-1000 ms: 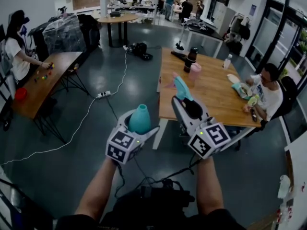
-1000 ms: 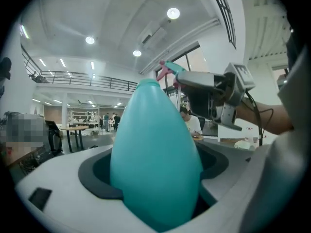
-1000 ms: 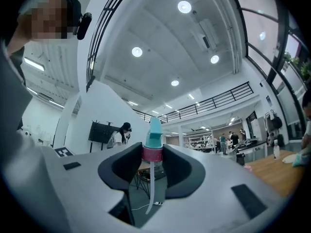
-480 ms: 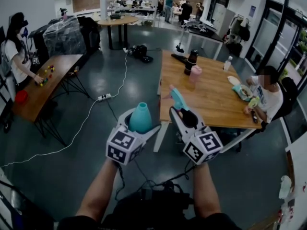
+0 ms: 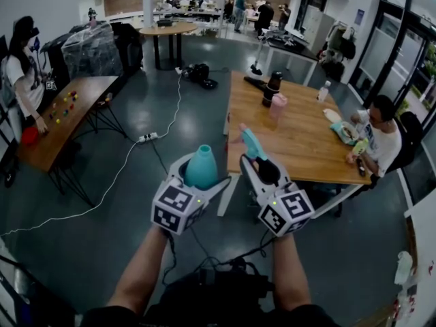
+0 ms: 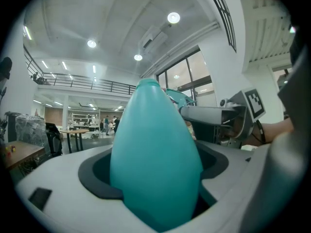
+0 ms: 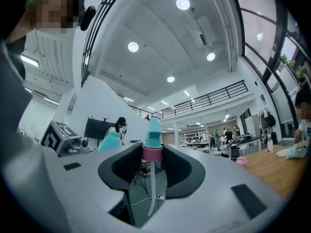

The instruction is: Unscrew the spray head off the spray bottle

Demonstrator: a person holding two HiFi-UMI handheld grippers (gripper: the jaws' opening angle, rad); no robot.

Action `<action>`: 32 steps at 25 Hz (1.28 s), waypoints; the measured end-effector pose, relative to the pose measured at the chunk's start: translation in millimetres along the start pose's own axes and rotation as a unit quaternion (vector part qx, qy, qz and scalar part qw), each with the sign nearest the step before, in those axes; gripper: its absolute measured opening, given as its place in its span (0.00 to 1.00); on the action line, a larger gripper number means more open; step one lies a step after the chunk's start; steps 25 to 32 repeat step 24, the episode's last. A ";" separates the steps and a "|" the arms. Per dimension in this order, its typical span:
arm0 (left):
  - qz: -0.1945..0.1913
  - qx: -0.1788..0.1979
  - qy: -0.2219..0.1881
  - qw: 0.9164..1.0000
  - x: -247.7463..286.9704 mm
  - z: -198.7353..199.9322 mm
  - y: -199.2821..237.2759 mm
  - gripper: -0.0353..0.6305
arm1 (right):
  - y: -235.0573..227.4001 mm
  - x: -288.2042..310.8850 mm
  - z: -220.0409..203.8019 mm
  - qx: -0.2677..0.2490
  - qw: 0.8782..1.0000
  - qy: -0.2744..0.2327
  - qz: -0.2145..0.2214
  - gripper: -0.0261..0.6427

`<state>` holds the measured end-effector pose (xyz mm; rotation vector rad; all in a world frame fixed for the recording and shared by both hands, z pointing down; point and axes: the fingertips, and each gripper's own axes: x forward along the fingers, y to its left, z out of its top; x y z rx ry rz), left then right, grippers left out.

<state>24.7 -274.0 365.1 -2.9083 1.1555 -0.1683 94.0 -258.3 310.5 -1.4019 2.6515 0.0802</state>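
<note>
Your left hand-held gripper (image 5: 199, 184) is clamped on the teal spray bottle (image 5: 201, 165). Its two jaws press the rounded body from either side, and the bottle stands upright between them with its narrow neck pointing up and bare.

Your right hand-held gripper (image 5: 257, 165) is closed on the spray head (image 5: 251, 144). The jaws stand fairly wide but pinch the pink collar (image 7: 152, 153) at its base. The teal nozzle part rises above them, and the thin clear tube (image 7: 150, 193) hangs free below.

The spray head is off the bottle. You hold the two side by side in the air in front of you, near each other but not touching, with the head to the right of the bottle's neck. Both are above the dark floor (image 5: 82, 237), just this side of a long wooden counter (image 5: 306, 142), where a person (image 5: 378, 131) sits along the right edge.
</note>
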 end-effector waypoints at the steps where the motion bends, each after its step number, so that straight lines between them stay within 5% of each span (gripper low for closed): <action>1: -0.001 0.000 0.000 1.000 0.1 -0.3 -0.6 0.71 | -0.5 -0.4 -1.2 0.001 1.000 0.001 -0.002 0.25; 32: -0.012 0.005 0.008 1.000 3.6 -4.1 -9.7 0.71 | -5.2 -5.4 -4.9 -0.003 1.000 0.009 -0.010 0.25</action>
